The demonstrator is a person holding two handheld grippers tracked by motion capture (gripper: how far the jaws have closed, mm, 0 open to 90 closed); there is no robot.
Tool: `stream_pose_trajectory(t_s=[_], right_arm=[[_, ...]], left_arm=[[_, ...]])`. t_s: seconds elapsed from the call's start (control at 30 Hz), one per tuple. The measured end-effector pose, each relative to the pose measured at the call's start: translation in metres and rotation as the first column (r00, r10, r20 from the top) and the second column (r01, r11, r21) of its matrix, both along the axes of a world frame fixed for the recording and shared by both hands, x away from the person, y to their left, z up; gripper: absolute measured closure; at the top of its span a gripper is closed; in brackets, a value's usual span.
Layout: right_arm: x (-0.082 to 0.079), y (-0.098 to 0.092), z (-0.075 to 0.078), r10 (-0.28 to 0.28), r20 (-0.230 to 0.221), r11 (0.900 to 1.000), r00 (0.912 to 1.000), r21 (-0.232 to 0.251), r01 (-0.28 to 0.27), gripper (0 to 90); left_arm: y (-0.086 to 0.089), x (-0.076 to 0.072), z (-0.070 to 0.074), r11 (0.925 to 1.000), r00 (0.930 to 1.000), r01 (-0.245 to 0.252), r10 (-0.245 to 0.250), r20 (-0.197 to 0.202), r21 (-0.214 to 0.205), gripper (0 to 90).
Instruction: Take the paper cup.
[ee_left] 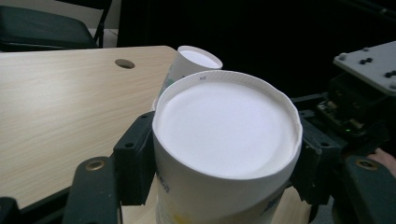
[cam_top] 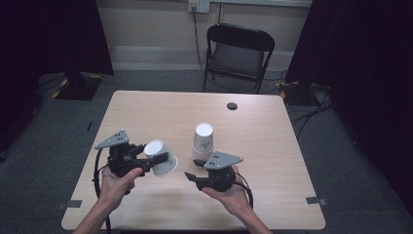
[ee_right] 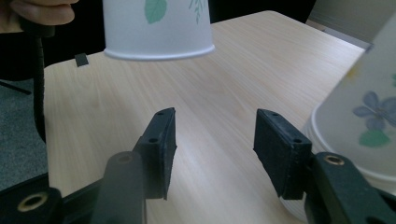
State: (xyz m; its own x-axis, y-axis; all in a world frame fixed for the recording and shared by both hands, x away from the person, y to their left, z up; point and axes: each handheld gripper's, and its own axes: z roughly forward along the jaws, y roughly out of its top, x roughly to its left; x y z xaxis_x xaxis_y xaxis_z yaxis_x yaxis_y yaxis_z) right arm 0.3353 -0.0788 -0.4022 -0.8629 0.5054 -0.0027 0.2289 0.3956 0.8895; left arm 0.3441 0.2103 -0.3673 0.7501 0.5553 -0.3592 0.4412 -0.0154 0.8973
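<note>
My left gripper (cam_top: 157, 158) is shut on a white paper cup (cam_top: 160, 158), held upside down and slightly tilted above the wooden table (cam_top: 160, 112). In the left gripper view its black pads (ee_left: 135, 158) press both sides of the cup (ee_left: 226, 140), whose flat base faces the camera. A stack of inverted flower-print cups (cam_top: 202, 141) stands on the table just right of it, also behind the held cup (ee_left: 196, 60). My right gripper (cam_top: 192, 173) sits low in front of the stack, open with nothing between its jaws (ee_right: 215, 144). The stack (ee_right: 359, 130) is at its right, the held cup (ee_right: 159, 28) above.
A round cable hole (cam_top: 232, 106) sits near the table's far edge. A black folding chair (cam_top: 238, 53) stands behind the table, with cables on the floor and dark curtains on both sides. The table's far and right parts are bare wood.
</note>
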Motion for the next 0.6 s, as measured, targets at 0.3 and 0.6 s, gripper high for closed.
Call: stream_pose_trajectory(t_s=[0.3,0.6], right_arm=[[0.01,0.021,-0.012,0.003,0.018,0.9996,0.9998,0.029,-0.003,55.1],[0.008,0.022,-0.013,0.002,0.058,0.9993,0.9983,0.037,-0.004,58.8]], left_arm=[[-0.012,-0.002,-0.002,0.9989,0.9986,0.046,-0.046,-0.026,-0.01,34.7],[-0.02,0.0,-0.005,0.9962,0.9948,0.084,-0.085,-0.055,-0.024,34.7]])
